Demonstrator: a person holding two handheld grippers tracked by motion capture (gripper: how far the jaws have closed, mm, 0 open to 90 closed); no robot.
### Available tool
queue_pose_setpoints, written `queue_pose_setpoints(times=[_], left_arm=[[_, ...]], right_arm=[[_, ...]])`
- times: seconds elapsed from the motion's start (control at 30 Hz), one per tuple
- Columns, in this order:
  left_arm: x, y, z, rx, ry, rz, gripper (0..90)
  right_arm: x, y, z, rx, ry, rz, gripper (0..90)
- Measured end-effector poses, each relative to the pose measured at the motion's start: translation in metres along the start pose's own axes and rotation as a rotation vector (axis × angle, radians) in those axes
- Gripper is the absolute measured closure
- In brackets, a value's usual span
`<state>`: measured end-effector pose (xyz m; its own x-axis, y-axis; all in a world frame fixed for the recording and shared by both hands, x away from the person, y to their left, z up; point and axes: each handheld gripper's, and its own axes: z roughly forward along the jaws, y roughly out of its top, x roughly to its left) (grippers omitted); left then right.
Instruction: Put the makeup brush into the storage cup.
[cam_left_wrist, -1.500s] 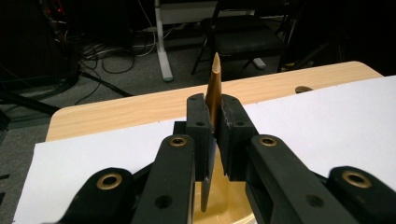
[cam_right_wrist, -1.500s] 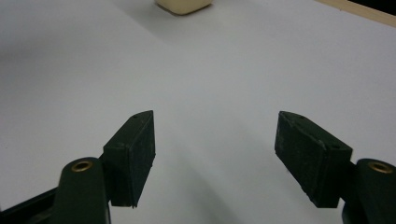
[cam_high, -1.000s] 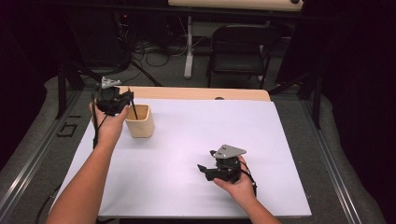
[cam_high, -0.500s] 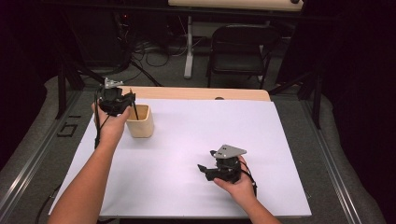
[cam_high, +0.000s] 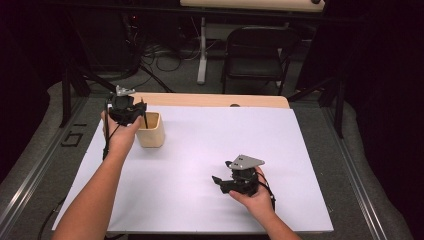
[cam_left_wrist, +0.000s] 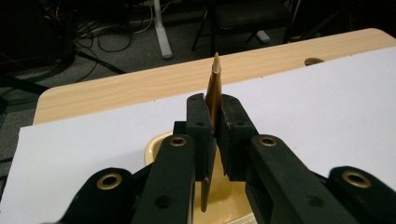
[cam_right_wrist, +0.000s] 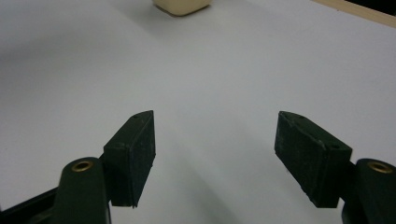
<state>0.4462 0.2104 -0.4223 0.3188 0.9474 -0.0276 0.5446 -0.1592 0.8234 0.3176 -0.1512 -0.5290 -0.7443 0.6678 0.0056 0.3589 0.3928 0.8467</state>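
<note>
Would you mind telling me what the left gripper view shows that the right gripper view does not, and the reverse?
The left gripper view has the left gripper shut on a thin pointed wooden stick held upright over the cream cup, with a wooden table edge and a chair behind. The right gripper view has the right gripper open with nothing between its jaws. Both share the cup and the white sheet.

1 cup (cam_high: 151, 131), 1 pencil (cam_left_wrist: 214, 91) — 2 grippers.
</note>
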Motion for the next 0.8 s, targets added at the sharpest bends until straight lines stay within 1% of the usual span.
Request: queue_pose_setpoints(times=[0.23,0.27,0.4,0.67,0.8], left_arm=[[0.001,-0.005,0.005,0.030,0.003,0.016,83.8],[0.001,-0.005,0.006,0.030,0.003,0.012,83.8],[0.001,-0.007,0.007,0.040,0.004,0.026,83.8],[0.000,-0.011,0.011,0.055,0.005,0.028,83.8],[0.000,-0.013,0.013,0.067,0.007,0.040,83.8]], right_arm=[[0.000,0.000,0.000,0.001,0.000,0.000,29.0],[0.000,0.000,0.000,0.000,-0.001,-0.001,29.0],[0.000,0.000,0.000,0.000,-0.001,0.000,29.0],[0.000,0.000,0.000,-0.003,-0.003,-0.002,29.0],[0.000,0.000,0.000,-0.001,-0.003,-0.001,29.0]])
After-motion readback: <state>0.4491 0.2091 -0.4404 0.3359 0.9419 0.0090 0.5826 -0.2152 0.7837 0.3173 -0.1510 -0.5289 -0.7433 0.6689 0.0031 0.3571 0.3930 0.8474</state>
